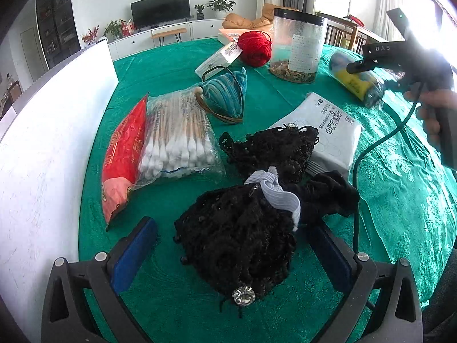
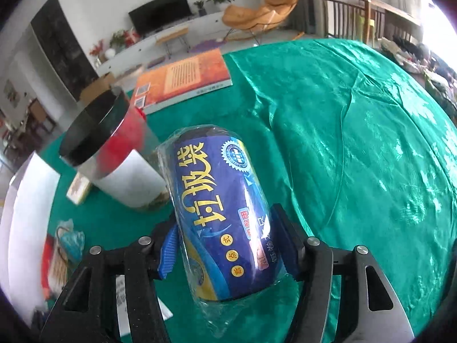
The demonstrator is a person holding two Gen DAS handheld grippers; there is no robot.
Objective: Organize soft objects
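One red yarn ball (image 1: 255, 49), two black knitted pieces (image 1: 237, 243), one clear jar (image 1: 297, 45), one book (image 2: 182, 77).

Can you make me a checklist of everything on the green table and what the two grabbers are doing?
Surface: green tablecloth, wrinkled, covering the table.
Job's things: blue roll in clear wrap; black knitted piece with a gem button; a second black knitted piece; red yarn ball; white soft pack.
Clutter: bag of cotton swabs, red packet, teal pouch, clear jar with black lid, orange book.
Grippers: right gripper closed on the blue roll; left gripper open, its fingers either side of the near black knitted piece.
Cables: dark cable hanging from the right gripper.
Surroundings: living room with TV, plants, orange chair.
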